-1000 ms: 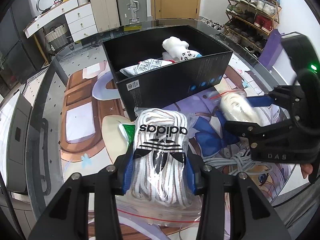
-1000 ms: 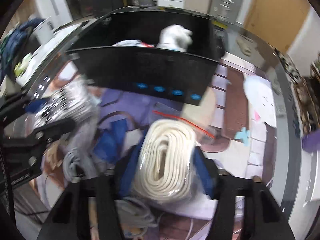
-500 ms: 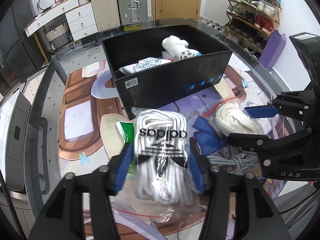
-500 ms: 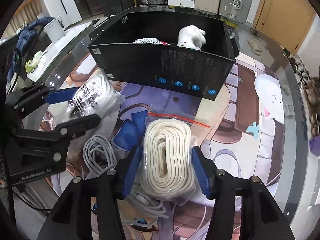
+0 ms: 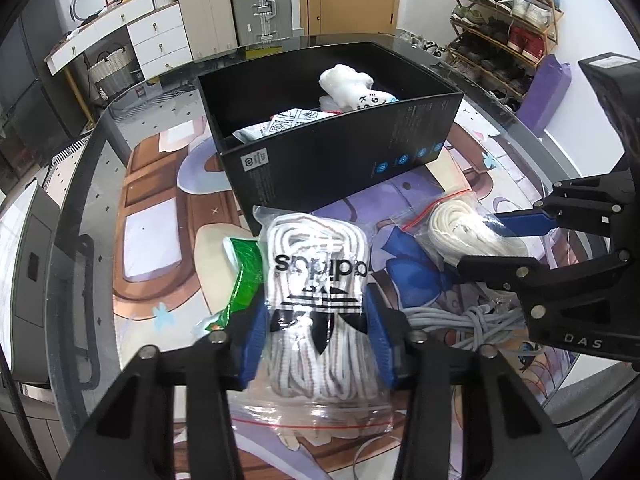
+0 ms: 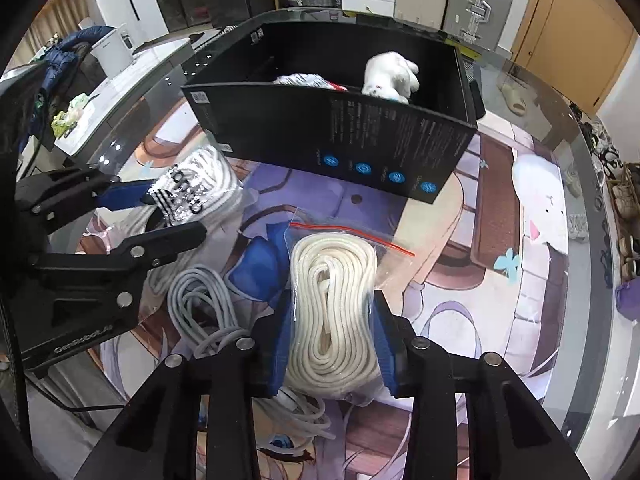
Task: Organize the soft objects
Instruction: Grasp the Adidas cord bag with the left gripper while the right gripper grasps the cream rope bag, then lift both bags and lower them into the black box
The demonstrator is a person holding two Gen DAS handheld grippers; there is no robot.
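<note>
**Two bagged coils gripped, box part filled**

Left wrist view: the left gripper (image 5: 316, 340) is clenched on a clear bag of white laces (image 5: 316, 300) printed with a black logo. The bag sits low over the surface (image 5: 156, 240), near the black box (image 5: 340, 160). In the box lie a white plush (image 5: 348, 84) and a printed packet (image 5: 280, 124), so some sorting looks done. A green packet (image 5: 244, 272) lies just left of the laces. At right, a grey cable (image 5: 460, 316) lies loose on the surface.

Right wrist view: the right gripper (image 6: 332, 340) grasps a bag of cream rope (image 6: 332, 300) with a red zip strip, near the box's near wall (image 6: 360, 140). The cable (image 6: 200, 308) lies to its left, partly under the gripper.

My judgement: the task is roughly midway. Both bags still have to go into the box, then the cable and green packet.
</note>
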